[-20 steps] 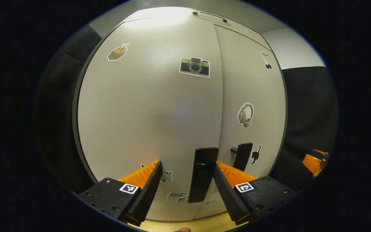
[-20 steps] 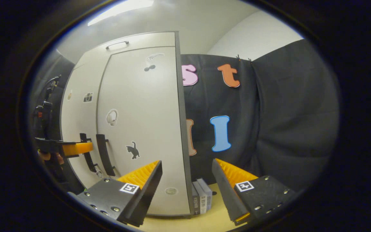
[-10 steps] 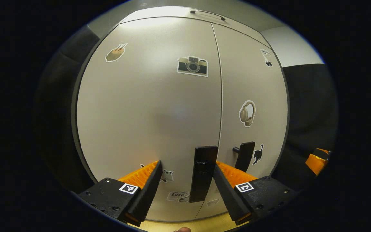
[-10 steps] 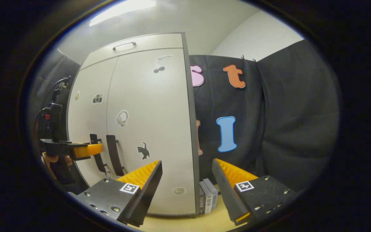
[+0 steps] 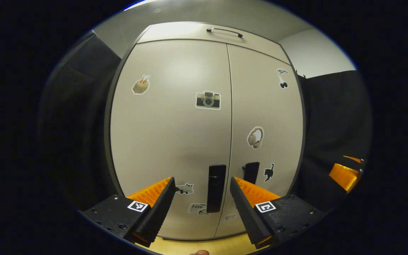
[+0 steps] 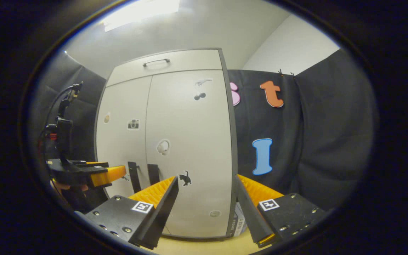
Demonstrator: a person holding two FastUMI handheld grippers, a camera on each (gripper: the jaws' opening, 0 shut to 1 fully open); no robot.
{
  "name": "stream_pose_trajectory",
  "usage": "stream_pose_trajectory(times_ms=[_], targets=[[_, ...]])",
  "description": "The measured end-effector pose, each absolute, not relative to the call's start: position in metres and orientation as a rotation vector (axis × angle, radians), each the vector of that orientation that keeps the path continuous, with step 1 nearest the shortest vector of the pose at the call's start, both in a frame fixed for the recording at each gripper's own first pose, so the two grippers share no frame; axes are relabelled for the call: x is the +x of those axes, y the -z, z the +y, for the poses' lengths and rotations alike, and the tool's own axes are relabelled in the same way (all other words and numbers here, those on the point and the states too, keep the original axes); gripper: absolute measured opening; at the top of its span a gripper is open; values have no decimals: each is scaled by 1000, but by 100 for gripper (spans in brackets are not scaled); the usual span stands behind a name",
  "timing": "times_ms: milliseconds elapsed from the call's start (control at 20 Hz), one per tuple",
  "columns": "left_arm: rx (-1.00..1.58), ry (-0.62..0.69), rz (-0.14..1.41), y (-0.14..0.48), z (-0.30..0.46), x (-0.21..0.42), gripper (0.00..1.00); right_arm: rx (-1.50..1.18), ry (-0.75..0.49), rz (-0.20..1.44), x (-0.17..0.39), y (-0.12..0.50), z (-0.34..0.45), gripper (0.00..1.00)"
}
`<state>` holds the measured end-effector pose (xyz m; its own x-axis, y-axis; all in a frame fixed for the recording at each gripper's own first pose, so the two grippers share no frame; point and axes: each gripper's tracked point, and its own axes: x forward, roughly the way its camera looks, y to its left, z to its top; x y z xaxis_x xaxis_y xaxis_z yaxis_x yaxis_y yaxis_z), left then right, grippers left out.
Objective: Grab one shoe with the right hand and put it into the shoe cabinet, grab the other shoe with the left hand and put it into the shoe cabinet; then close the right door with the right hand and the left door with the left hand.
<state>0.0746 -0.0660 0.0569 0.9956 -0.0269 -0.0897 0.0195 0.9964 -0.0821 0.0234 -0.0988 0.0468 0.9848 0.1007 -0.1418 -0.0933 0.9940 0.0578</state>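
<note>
The pale shoe cabinet (image 5: pixel 175 134) stands straight ahead with its left door (image 5: pixel 168 141) and right door (image 5: pixel 267 113) both flush and shut, hiding the inside. Two dark upright handles (image 5: pixel 216 187) (image 5: pixel 250 172) flank the centre seam. My left gripper (image 5: pixel 201 209) is open and empty, a short way back from the left handle. In the right gripper view the cabinet (image 6: pixel 190 141) sits left of centre, and my right gripper (image 6: pixel 205 209) is open and empty in front of its right edge. The left gripper (image 6: pixel 112 171) hovers near the handles there, with a hand (image 6: pixel 60 186) under it.
A top drawer with a thin bar handle (image 5: pixel 224 32) caps the cabinet. Several books (image 6: pixel 238 223) stand against its right side on the light wooden surface (image 6: pixel 197 246). Black cloth wall (image 6: pixel 324 141) closes off the right. My right gripper (image 5: pixel 345 175) shows at the far right.
The left door went from slightly ajar to flush with the right door. Both grippers have drawn back from the cabinet, which now looks smaller in both views.
</note>
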Motion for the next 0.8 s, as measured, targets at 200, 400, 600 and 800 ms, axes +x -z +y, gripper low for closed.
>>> stream_pose_trajectory(times_ms=[200, 400, 600, 800], targets=[[-91, 4, 62, -82, -74, 30, 94, 112, -163, 135, 2, -76, -82, 93], [-84, -46, 30, -93, -77, -7, 94, 137, -204, 132, -12, -87, -80, 93], [-78, -83, 10, -97, -83, -27, 94, 111, -233, 124, -25, -89, -83, 93], [-79, -97, 0, -101, -96, -39, 94, 105, -253, 117, -32, -93, -92, 93]])
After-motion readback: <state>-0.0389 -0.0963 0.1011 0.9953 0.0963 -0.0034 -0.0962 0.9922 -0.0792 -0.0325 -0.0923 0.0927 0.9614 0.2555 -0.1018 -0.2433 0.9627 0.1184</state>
